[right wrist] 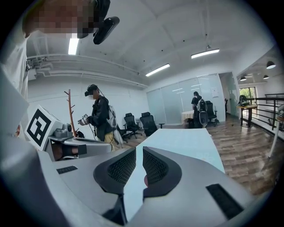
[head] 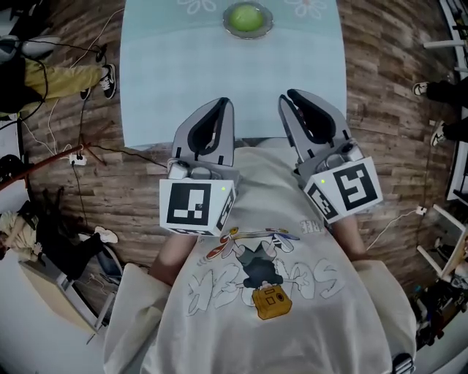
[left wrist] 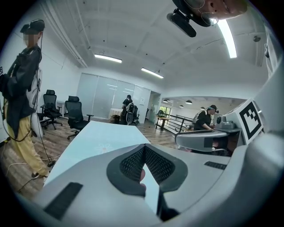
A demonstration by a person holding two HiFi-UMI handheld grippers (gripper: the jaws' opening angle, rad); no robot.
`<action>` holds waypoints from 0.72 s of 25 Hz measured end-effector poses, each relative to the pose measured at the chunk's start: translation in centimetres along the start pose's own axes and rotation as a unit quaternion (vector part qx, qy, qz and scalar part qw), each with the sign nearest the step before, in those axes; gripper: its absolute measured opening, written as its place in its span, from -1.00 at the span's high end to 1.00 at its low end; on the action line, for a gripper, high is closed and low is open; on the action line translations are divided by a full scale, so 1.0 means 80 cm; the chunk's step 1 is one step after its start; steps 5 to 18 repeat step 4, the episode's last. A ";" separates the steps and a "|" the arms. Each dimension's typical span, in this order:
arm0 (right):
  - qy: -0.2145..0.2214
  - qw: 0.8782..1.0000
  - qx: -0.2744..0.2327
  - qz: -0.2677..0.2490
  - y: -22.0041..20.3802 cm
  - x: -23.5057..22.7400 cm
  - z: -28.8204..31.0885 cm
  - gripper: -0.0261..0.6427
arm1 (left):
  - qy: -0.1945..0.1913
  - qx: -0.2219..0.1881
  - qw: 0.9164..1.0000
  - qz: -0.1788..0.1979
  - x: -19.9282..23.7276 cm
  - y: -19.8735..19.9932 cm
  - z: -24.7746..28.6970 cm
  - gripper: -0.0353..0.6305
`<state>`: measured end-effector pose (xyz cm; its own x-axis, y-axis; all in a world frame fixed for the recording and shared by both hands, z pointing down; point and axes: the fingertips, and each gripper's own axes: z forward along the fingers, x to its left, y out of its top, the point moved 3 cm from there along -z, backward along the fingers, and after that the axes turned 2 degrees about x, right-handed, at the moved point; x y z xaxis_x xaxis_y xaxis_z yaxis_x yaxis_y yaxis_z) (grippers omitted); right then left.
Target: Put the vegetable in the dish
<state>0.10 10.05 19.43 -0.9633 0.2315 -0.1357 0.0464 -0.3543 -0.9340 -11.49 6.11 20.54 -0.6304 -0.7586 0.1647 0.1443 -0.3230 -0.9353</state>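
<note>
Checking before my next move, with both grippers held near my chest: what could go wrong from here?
1. The round green vegetable already lies in the shallow grey dish far up the pale blue table, well away from the shut, empty left gripper and right gripper; a long reach might knock the dish.
2. Dark cables trail over the wooden floor beside the table's left edge; a step there could snag them.

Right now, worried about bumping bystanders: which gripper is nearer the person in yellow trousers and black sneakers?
Left. The left gripper is on the side of the person in yellow trousers; the right gripper sits beyond it, farther away.
</note>
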 end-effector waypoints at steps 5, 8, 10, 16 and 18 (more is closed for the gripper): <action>-0.012 1.000 -0.005 -0.006 0.001 -0.001 -0.003 0.77 | -0.005 0.001 1.000 0.003 -0.001 -0.002 -0.001 0.88; -0.012 1.000 -0.005 -0.006 0.001 -0.001 -0.003 0.77 | -0.005 0.001 1.000 0.003 -0.001 -0.002 -0.001 0.88; -0.012 1.000 -0.005 -0.006 0.001 -0.001 -0.003 0.77 | -0.005 0.001 1.000 0.003 -0.001 -0.002 -0.001 0.88; -0.012 1.000 -0.005 -0.006 0.001 -0.001 -0.003 0.77 | -0.005 0.001 1.000 0.003 -0.001 -0.002 -0.001 0.88; -0.012 1.000 -0.005 -0.006 0.001 -0.001 -0.003 0.77 | -0.005 0.001 1.000 0.003 -0.001 -0.002 -0.001 0.88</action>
